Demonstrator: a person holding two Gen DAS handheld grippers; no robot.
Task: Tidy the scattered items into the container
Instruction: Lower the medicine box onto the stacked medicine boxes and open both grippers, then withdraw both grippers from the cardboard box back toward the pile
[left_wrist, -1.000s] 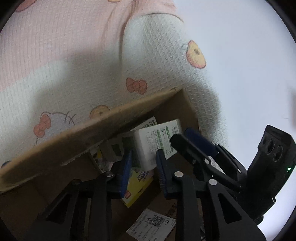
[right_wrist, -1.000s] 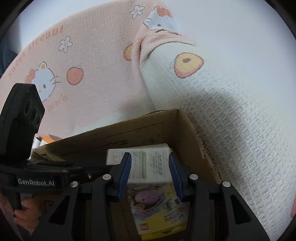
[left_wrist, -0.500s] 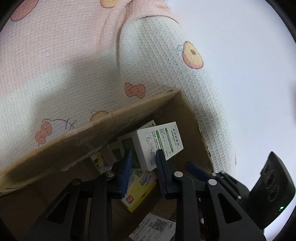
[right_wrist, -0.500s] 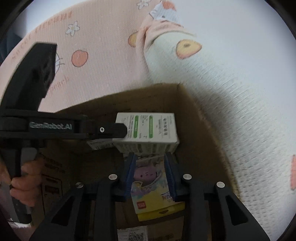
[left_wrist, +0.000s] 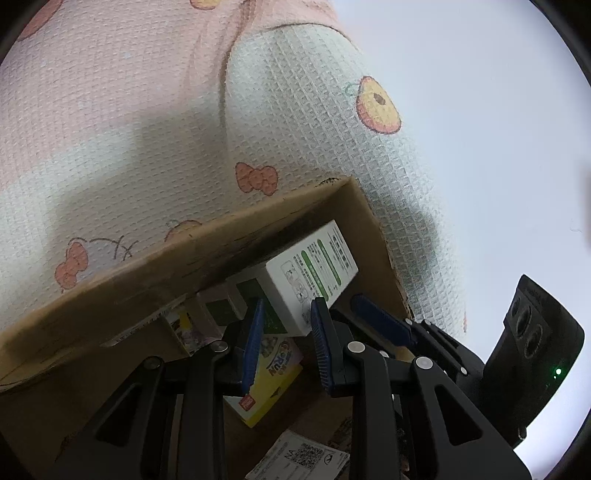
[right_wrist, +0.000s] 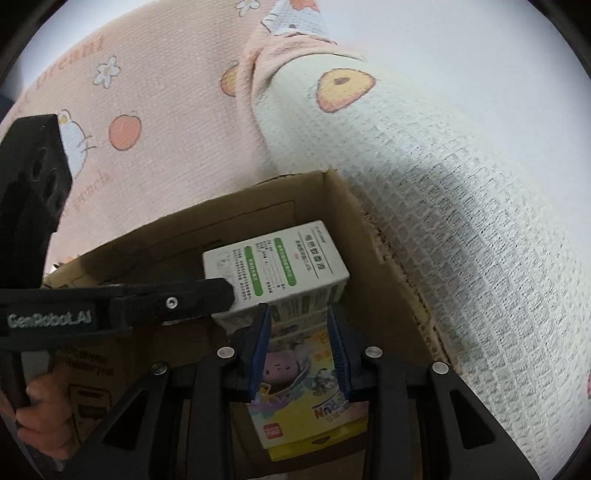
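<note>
At the far left of the right wrist view, a hand (right_wrist: 33, 410) grips the handle of the left gripper (left_wrist: 288, 303), which reaches in over the left part of the cardboard box (left_wrist: 184, 266). Its jaws stand at a narrow gap, pinched on the near left corner of the white carton (left_wrist: 314, 266). The carton, green label up, is already inside the cardboard box, towards the far right corner. It sits tilted and propped on other packs rather than lying flat.

That corner hold is the first risk. With so little of the carton between the pads, it could swivel or slip out. If let go while tilted, it may tip against the far wall and take up space meant for other items.

Further right, the right gripper (right_wrist: 297, 308) hangs over the yellow cartoon pack (right_wrist: 306, 417). Its jaws are parted only narrowly and nothing is clamped between them. The carton's near side lies just past the tips and is wider than their gap. A push forward would probably shove the carton against the left grip and twist it free, or scrape the pack below.

The two grippers are very near each other, so a collision looks possible. On the right, the cardboard wall is close to the right finger, and catching it could drag the box across the blanket (right_wrist: 461, 221).
</note>
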